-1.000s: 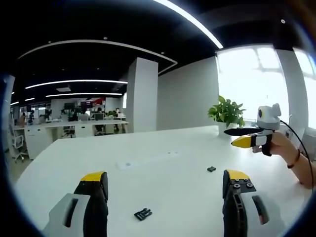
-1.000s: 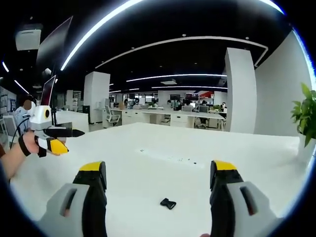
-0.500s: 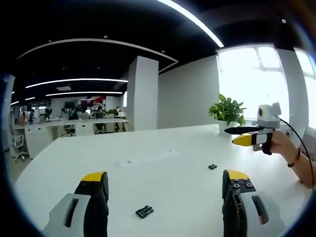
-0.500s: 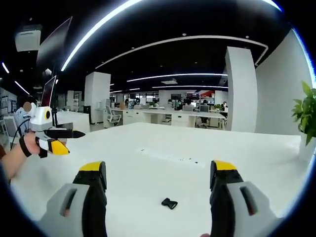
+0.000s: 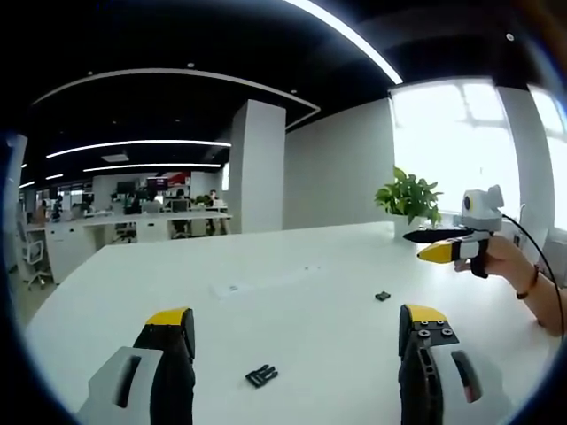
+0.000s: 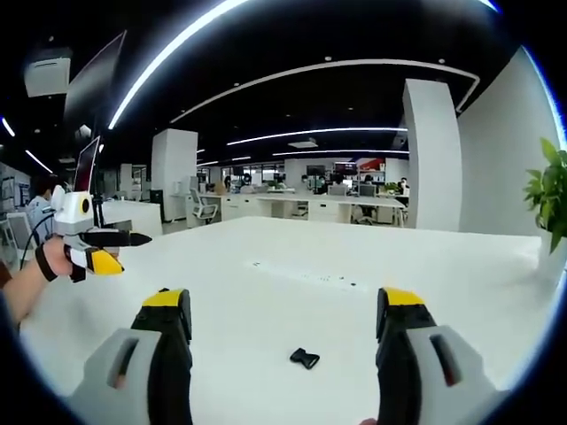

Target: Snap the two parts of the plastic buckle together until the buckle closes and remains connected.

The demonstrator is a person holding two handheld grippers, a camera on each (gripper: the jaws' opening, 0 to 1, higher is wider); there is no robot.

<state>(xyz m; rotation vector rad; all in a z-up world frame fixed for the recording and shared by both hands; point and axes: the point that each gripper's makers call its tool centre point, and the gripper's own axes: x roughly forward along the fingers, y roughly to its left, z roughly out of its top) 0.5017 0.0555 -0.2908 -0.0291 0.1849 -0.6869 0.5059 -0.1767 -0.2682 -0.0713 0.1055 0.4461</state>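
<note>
Above white table (image 5: 310,310), both tools (image 5: 297,332) (image 6: 285,314) level, wide apart, empty

pronged buckle part (image 5: 260,375): small, black plastic, with short prongs at one end; lies flat on the white table (image 5: 292,328), loose and touched by nothing.
second buckle part (image 5: 383,296): small, black, blocky piece in the left gripper view; lies flat on the same table, well apart from the pronged part and farther along the table, toward the potted plant (image 5: 407,200). In the right gripper view it (image 6: 304,358) shows as a small black piece with a notched outline, flat on the table.
state: the two parts are separate, not joined.
</note>
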